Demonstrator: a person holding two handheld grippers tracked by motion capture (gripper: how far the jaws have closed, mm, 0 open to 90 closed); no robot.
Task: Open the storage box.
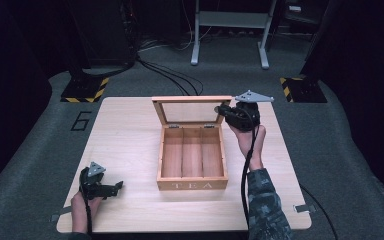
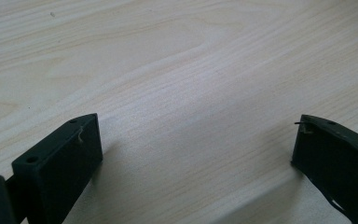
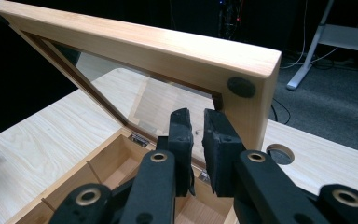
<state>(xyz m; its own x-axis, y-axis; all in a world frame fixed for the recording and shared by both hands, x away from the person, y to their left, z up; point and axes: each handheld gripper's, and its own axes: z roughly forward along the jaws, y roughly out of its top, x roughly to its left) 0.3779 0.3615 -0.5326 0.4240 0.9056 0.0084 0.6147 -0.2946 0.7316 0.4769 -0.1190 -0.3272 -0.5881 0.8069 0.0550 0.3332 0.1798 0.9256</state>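
A wooden tea box (image 1: pixel 192 170) marked "TEA" sits mid-counter (image 1: pixel 125 145), its glass-paned lid (image 1: pixel 190 107) standing raised on the rear hinges. The right hand-held gripper (image 1: pixel 228 114) is at the lid's right-hand edge. In the right gripper view its jaws (image 3: pixel 196 140) are drawn nearly together just in front of the frame (image 3: pixel 247 107) and the glass; whether they pinch the lid's edge or merely rest beside it is hard to tell from this angle.

The left hand-held gripper (image 1: pixel 111 187) lies low on the counter near the front left corner, well apart from the box, jaws spread wide over bare wood (image 2: pixel 191 93) and holding nothing.

The likely risk is the lid: it looks close to upright, so a slip or an early let-go could drop it shut with a bang on the glass, or tip it backward and strain the hinges (image 3: pixel 137 138). With the left gripper far off, nothing steadies the box body, so a push on the lid could slide the whole box.

The box has three long compartments split by thin dividers; all three appear empty.
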